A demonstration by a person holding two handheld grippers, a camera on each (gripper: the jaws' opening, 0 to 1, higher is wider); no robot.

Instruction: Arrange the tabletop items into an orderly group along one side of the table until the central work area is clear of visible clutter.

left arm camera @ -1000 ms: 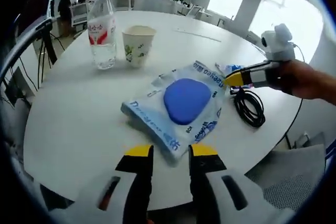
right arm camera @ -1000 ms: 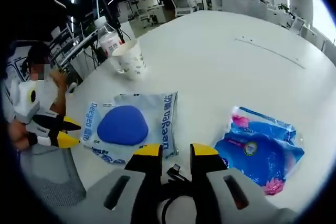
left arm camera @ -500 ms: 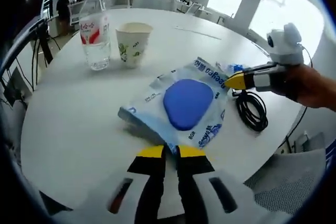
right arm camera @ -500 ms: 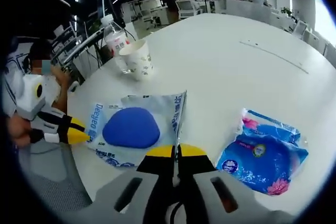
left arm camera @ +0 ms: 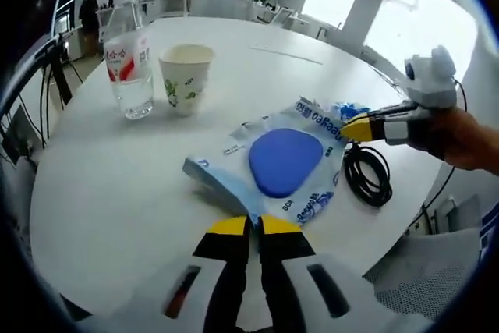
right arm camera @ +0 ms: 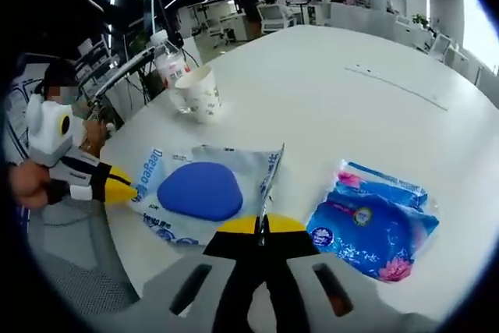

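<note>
Wipes packet [left arm camera: 282, 163], clear-wrapped with a blue pad inside, lies near the table's [left arm camera: 101, 185] front edge. My left gripper [left arm camera: 249, 225] and my right gripper [right arm camera: 260, 224] each clench an opposite edge of it. I judge the next move is carrying it toward the water bottle [left arm camera: 127, 63] and paper cup [left arm camera: 183, 77]. White round table, open office behind.

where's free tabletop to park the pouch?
Free: the broad white table beyond the paper cup and water bottle, out to the far edge; also the strip between the cup and the blue-disc pouch. Crowded: the near edge, with pouch, black cable, blue wipes pack and both tools.
</note>
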